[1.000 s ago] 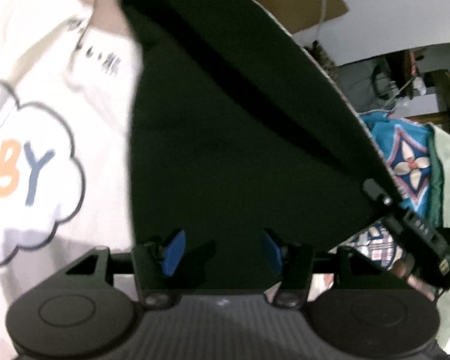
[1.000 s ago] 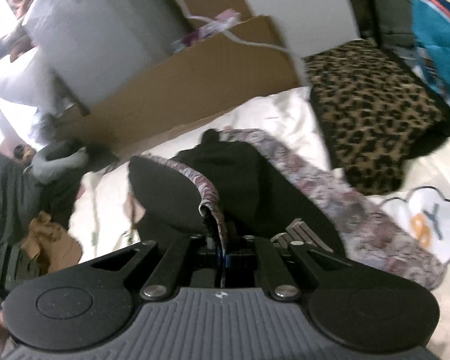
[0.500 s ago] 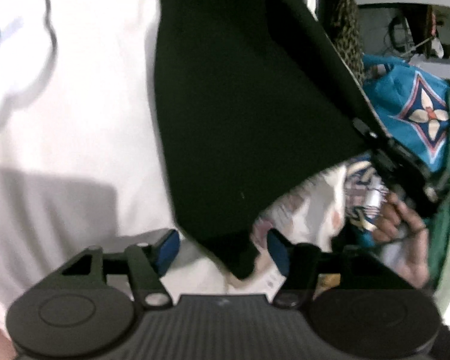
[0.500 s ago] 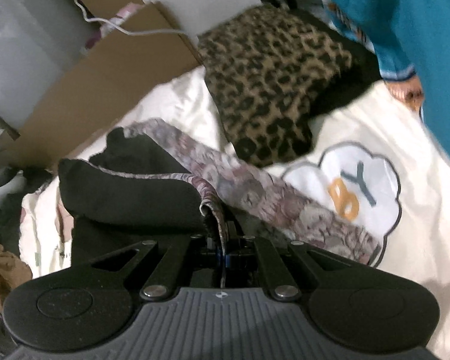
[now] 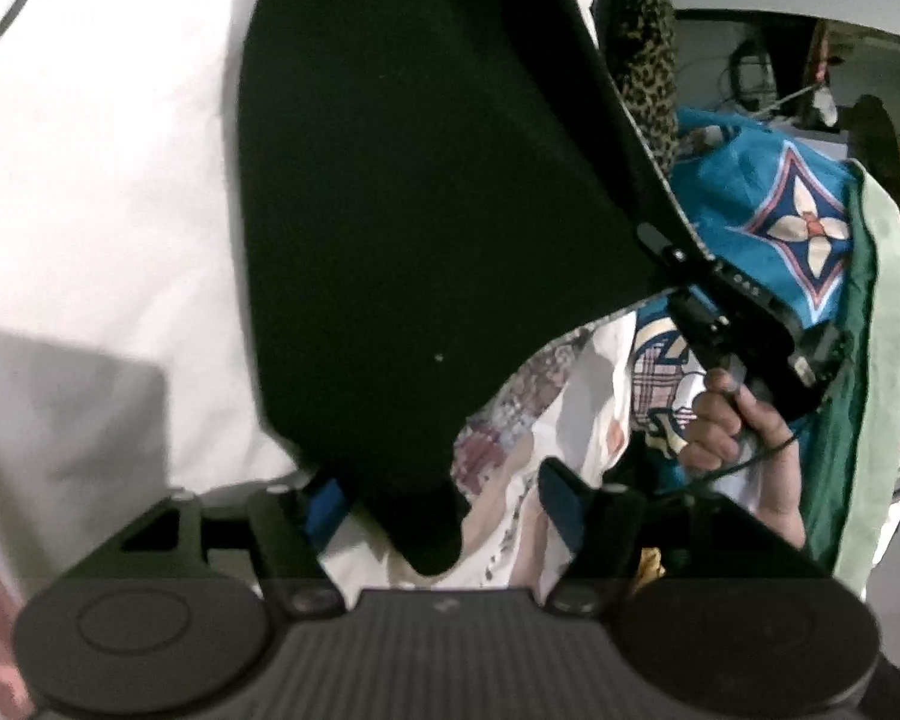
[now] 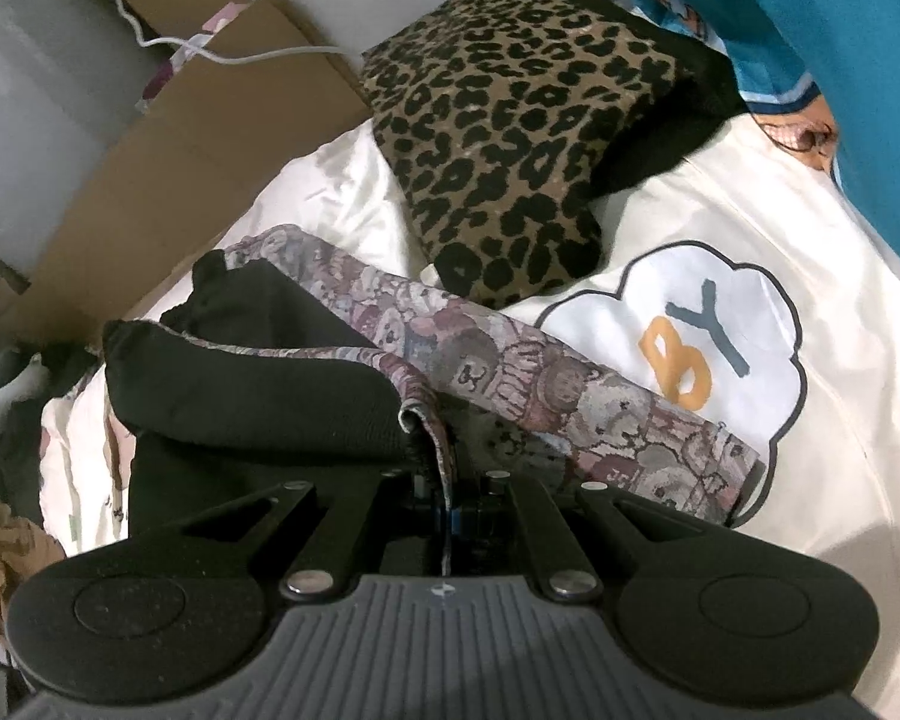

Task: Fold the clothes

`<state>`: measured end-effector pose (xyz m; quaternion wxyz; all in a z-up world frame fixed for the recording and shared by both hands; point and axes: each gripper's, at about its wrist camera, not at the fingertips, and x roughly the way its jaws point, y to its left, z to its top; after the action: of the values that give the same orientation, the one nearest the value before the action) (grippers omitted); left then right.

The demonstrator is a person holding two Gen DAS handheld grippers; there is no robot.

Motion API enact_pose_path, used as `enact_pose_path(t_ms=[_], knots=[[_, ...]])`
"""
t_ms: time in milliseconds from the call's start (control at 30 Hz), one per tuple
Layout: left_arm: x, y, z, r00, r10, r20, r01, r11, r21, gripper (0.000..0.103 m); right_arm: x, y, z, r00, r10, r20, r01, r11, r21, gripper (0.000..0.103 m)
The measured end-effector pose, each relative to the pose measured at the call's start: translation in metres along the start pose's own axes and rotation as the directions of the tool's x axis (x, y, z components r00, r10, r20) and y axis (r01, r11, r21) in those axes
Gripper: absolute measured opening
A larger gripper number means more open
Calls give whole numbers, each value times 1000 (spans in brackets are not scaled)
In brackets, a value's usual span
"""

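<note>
The black garment with a floral-patterned face [image 6: 510,372] lies partly doubled over on a cream sheet [image 6: 780,192] printed with a cloud and the letters "BY", just in front of a leopard-print piece [image 6: 510,120]. The right gripper [image 6: 447,480] has its jaws together, clamped on the garment's hem, where the patterned edge curls up and over the black side. In the left wrist view the same cloth hangs as a wide black panel [image 5: 426,210], stretched from that clamped corner down toward the left gripper [image 5: 444,504], whose jaws stand apart; a black corner droops between the blue pads [image 5: 561,501] without being pressed. A hand [image 5: 726,420] holds the right gripper's handle beside a pile of teal cloth [image 5: 768,204].

The fold appears to be only partly made: one layer is turned over, but the edges are not aligned and the panel is not yet laid flat. Likely left to do are setting down and releasing the held corner, then smoothing and further folding.
</note>
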<state>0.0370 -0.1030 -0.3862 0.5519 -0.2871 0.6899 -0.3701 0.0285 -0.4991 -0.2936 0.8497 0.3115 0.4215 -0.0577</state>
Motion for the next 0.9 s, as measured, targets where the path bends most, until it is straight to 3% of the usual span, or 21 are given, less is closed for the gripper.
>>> enact_pose_path(t_ms=[133,300,367,400,600,800,900], knots=[[-9,3,-3,999,-41,29,41,999,-8,61,-1,-9,1,999,-33,4,32,999,41,1],[-6,-3,3,997,-63,46,63,998,-7,40,1,-21,0,998,-60,-15,61,995,73,1],[-4,-4,3,999,-41,31,41,999,3,15,3,-24,-2,998,-63,-23,64,995,82,1],[-1,-6,3,999,-28,21,28,1000,6,8,4,-26,-3,998,-63,-27,66,994,87,1],[-10,-17,3,1000,-4,7,4,1000,3,3,3,-30,-2,999,4,-40,1,993,115,1],[-20,-41,11,997,-78,20,78,997,30,2,-12,-28,4,999,37,-6,-36,994,105,1],[-13,-50,16,997,-73,8,73,996,49,2,-19,-29,10,999,40,18,-42,994,105,1]])
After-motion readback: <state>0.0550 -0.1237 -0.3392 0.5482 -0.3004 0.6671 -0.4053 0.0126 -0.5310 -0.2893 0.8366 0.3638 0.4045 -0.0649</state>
